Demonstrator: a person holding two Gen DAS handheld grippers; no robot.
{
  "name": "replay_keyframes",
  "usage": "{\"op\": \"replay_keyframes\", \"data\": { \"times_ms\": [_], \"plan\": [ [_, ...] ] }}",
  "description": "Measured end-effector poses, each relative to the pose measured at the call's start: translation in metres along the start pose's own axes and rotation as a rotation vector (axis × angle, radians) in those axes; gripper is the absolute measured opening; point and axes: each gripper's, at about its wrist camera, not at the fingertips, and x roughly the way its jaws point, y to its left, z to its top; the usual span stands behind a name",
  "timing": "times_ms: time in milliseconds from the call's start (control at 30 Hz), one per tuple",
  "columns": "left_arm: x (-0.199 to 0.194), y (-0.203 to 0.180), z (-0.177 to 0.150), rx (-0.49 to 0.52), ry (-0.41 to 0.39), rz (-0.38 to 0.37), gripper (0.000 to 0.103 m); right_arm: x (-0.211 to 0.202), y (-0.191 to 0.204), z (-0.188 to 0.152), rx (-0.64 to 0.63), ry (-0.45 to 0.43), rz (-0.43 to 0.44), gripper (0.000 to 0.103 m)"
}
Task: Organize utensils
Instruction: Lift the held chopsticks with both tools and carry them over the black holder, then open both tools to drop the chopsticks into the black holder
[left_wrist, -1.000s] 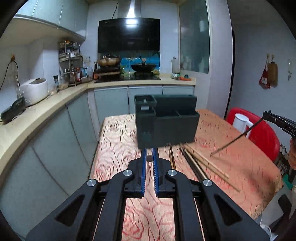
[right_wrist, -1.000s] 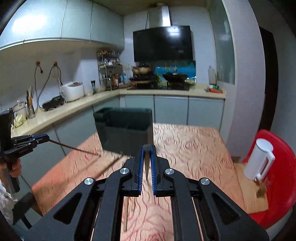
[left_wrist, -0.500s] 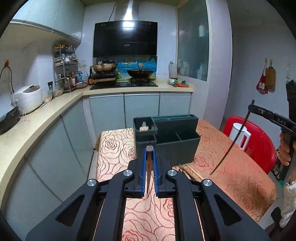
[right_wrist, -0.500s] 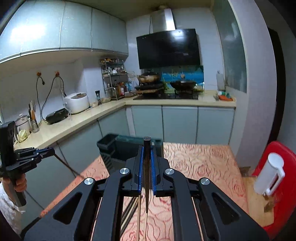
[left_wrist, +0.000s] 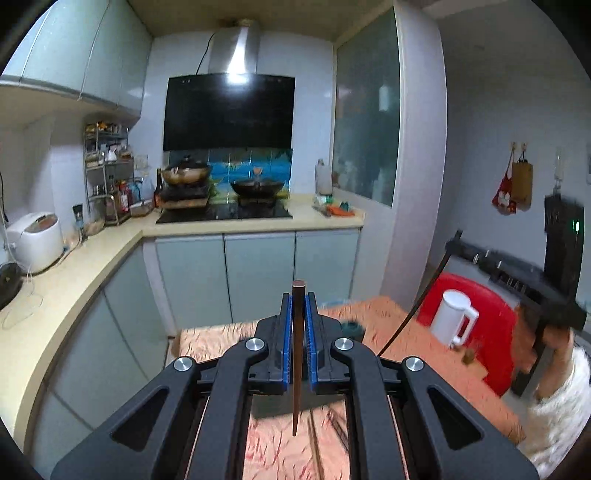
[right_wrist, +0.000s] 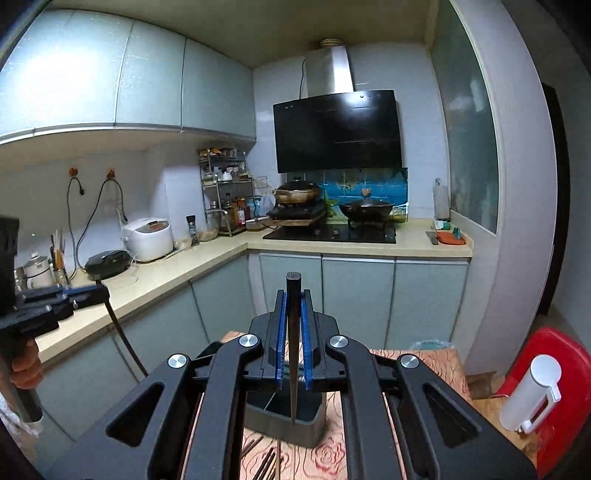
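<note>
My left gripper (left_wrist: 298, 301) is shut on a brown chopstick (left_wrist: 296, 398), which hangs almost upright above the floral table (left_wrist: 424, 369). The dark grey organizer (left_wrist: 275, 404) is mostly hidden behind its fingers. Loose chopsticks (left_wrist: 317, 448) lie on the cloth beneath. My right gripper (right_wrist: 293, 295) is shut on a dark chopstick (right_wrist: 293, 384) whose tip hangs over the organizer (right_wrist: 284, 428). More loose chopsticks (right_wrist: 266, 461) lie in front of the organizer. Each view shows the other gripper: the right gripper (left_wrist: 458, 243) on the right, the left gripper (right_wrist: 99, 293) on the left.
A red chair (left_wrist: 495, 306) with a white kettle (left_wrist: 452, 319) stands right of the table. A beige counter (right_wrist: 166, 277) with a rice cooker (right_wrist: 147, 238) runs along the left, and the stove (left_wrist: 225, 212) is at the back. A person's hand (right_wrist: 24, 363) grips the left handle.
Both grippers have risen from the table, each with a chopstick. The chopsticks swung from slanting to nearly upright. The organizer has dropped low in both views.
</note>
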Motion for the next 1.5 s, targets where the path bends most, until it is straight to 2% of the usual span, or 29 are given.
{"op": "replay_keyframes", "data": {
  "times_ms": [200,367,500,667,933,1000,1033,1067,1100,1133,1200,1267,1500],
  "plan": [
    [0.043,-0.013,0.030,-0.001,-0.009,0.033,0.006,0.025,-0.001,0.004,0.010,0.010,-0.013,0.008],
    [0.082,-0.017,0.032,-0.017,-0.009,0.057,0.007,0.046,-0.006,-0.003,0.020,0.034,-0.035,0.008],
    [0.110,-0.012,0.021,-0.043,0.025,0.047,0.007,0.061,-0.009,-0.013,0.030,0.083,-0.031,0.008],
    [0.137,-0.002,-0.004,-0.057,0.089,0.071,0.007,0.078,-0.006,-0.033,0.013,0.151,-0.034,0.008],
    [0.152,0.009,-0.032,-0.074,0.151,0.088,0.008,0.102,0.000,-0.056,0.012,0.230,-0.034,0.008],
    [0.150,0.010,-0.034,-0.076,0.152,0.090,0.015,0.104,0.000,-0.058,0.017,0.237,-0.029,0.010],
    [0.148,0.010,-0.035,-0.079,0.149,0.089,0.027,0.105,0.000,-0.058,0.016,0.238,-0.029,0.011],
    [0.146,0.010,-0.035,-0.080,0.144,0.090,0.040,0.106,0.001,-0.058,0.014,0.239,-0.028,0.016],
    [0.142,0.010,-0.034,-0.079,0.131,0.093,0.045,0.105,0.003,-0.057,0.013,0.240,-0.025,0.022],
    [0.138,0.010,-0.034,-0.078,0.121,0.094,0.050,0.104,0.000,-0.056,0.014,0.234,-0.029,0.039],
    [0.133,0.009,-0.032,-0.078,0.112,0.095,0.057,0.100,0.000,-0.054,0.014,0.207,-0.054,0.060],
    [0.128,0.010,-0.031,-0.079,0.099,0.103,0.069,0.096,-0.001,-0.050,0.018,0.186,-0.065,0.062],
    [0.102,0.018,-0.032,-0.099,0.057,0.122,0.081,0.078,-0.009,-0.037,0.020,0.145,-0.087,0.063]
  ]
}}
